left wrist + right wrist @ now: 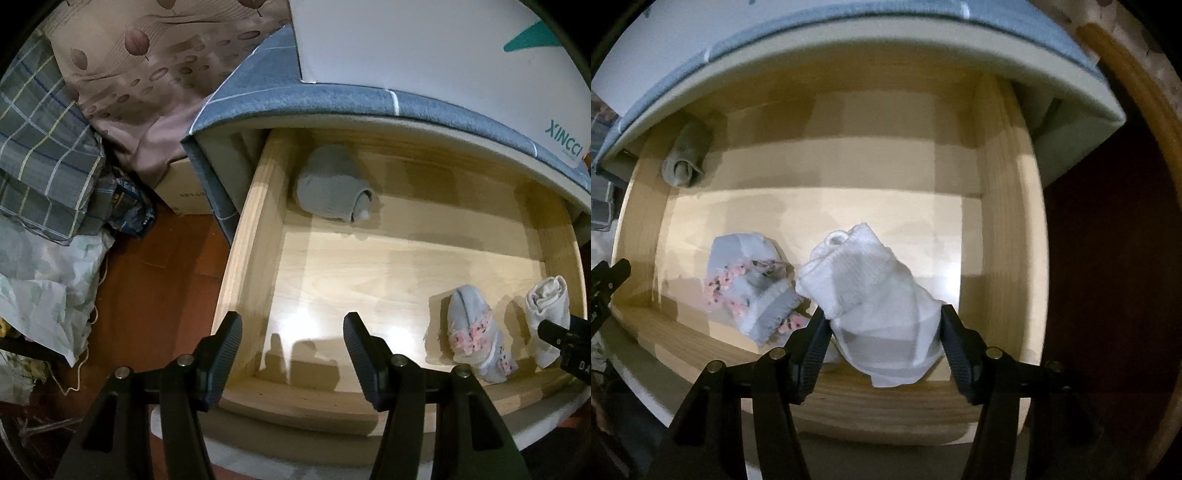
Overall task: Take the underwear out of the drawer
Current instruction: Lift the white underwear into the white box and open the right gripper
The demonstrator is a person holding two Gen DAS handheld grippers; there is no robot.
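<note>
Each black claw (291, 334) has ribbed pads (229, 341) and silver screws.

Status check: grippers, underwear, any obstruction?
Left gripper open, empty. Right gripper shut on white roll. Floral roll and grey roll in drawer. Nothing blocking.

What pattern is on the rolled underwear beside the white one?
Pink flowers on pale underwear, clearest in the right wrist view.

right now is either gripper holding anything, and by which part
The right gripper grips the white rolled underwear across its lower end, near the drawer's front wall. The left gripper holds nothing.
</note>
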